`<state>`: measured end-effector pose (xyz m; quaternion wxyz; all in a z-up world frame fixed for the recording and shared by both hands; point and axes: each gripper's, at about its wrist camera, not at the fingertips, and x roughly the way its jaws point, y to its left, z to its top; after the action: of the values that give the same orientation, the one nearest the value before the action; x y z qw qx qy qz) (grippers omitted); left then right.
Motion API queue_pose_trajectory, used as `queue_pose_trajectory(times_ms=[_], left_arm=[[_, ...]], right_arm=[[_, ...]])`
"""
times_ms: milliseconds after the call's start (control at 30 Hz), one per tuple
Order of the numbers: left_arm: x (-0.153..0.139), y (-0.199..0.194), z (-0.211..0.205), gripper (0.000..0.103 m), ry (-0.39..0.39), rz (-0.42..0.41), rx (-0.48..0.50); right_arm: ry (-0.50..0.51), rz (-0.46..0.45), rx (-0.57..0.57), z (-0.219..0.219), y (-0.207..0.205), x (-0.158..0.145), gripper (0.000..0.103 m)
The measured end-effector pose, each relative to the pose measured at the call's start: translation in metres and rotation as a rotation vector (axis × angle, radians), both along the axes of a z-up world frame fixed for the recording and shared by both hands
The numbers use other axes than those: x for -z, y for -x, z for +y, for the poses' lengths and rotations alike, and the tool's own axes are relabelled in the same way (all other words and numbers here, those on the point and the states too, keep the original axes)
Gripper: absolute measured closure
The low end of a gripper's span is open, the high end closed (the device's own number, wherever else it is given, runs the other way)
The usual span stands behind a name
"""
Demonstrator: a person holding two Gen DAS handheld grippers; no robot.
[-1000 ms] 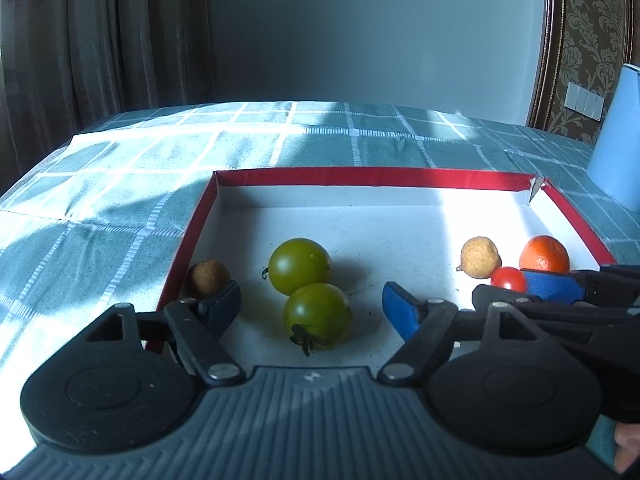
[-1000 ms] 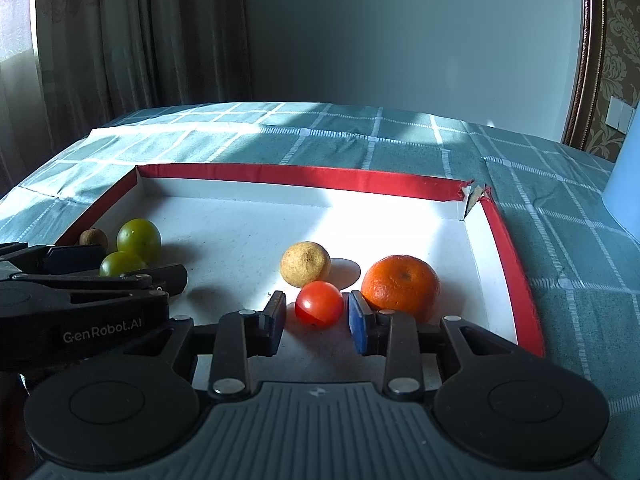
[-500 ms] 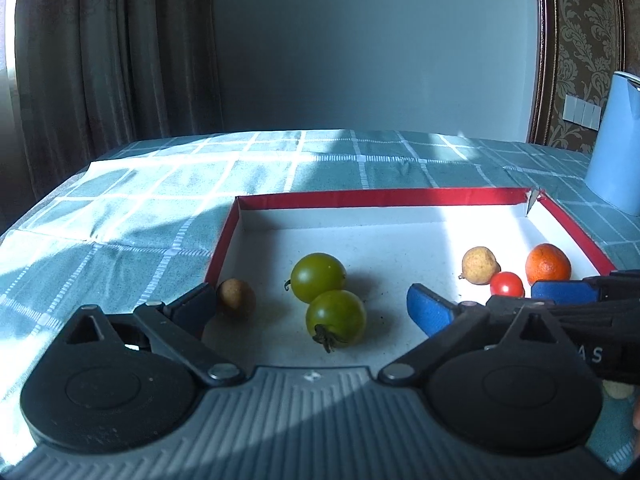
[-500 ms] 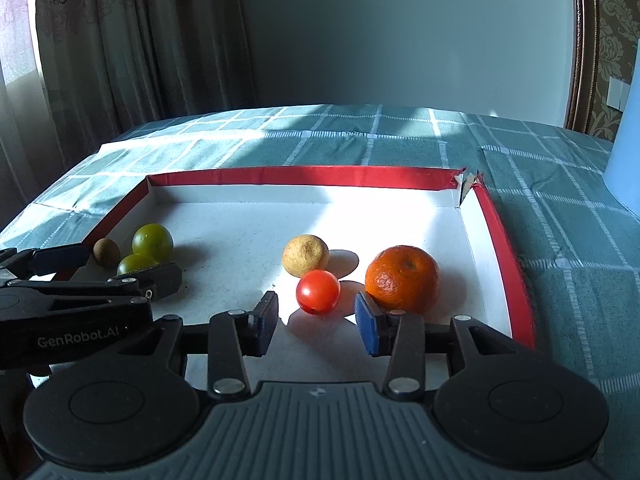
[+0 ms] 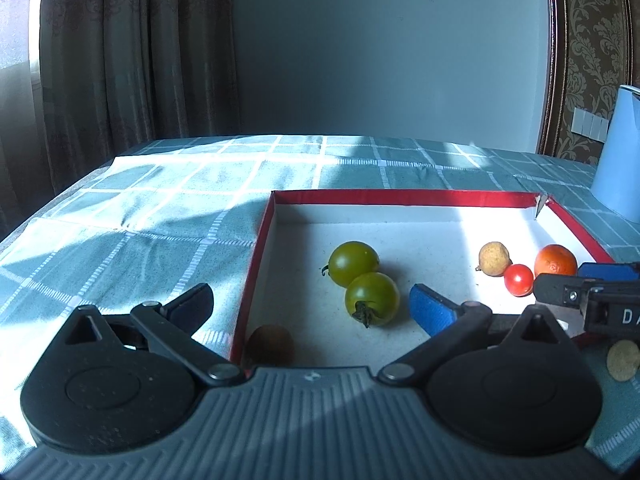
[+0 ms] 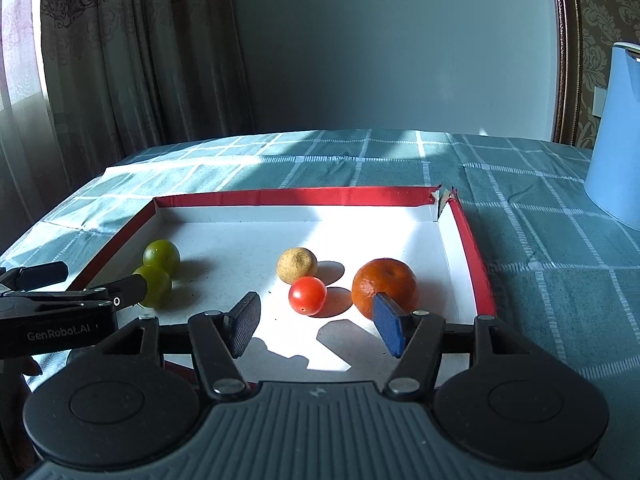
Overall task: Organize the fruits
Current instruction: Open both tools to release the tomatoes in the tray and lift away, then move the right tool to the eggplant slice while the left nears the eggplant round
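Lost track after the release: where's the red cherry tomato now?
In the right wrist view, the red cherry tomato lies on the tray floor, right half, between the tan fruit and the orange.

Left gripper (image 5: 308, 308) spread wide; right gripper (image 6: 316, 324) just opening, both empty.

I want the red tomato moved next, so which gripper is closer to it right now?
Right. The right gripper sits just in front of the red tomato, jaws open and clear of it. The left gripper is off to the side by the green tomatoes.
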<state>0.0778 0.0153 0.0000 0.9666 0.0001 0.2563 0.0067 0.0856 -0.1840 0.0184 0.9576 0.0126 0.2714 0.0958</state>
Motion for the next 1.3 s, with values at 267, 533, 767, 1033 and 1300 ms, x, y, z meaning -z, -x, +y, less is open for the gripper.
queue_pose_trajectory(times_ms=[267, 533, 767, 1033, 1300], left_arm=[[0.004, 0.035, 0.020, 0.000, 0.046, 0.003, -0.005], [0.006, 0.056, 0.020, 0.000, 0.051, 0.003, -0.013], [0.006, 0.055, 0.024, 0.000, 0.082, 0.015, -0.008], [0.006, 0.057, 0.026, 0.000, 0.090, 0.005, -0.020], [0.005, 0.059, 0.030, 0.000, 0.113, 0.005, -0.021]], right_arm=[[-0.083, -0.040, 0.037, -0.032, 0.029, -0.004, 0.030], [-0.121, -0.067, 0.077, -0.059, 0.049, -0.009, 0.030], [-0.152, -0.063, 0.075, -0.085, 0.075, -0.001, 0.030], [-0.118, -0.024, 0.054, -0.088, 0.082, 0.013, 0.030], [-0.051, -0.032, 0.027, -0.067, 0.079, 0.019, 0.030]])
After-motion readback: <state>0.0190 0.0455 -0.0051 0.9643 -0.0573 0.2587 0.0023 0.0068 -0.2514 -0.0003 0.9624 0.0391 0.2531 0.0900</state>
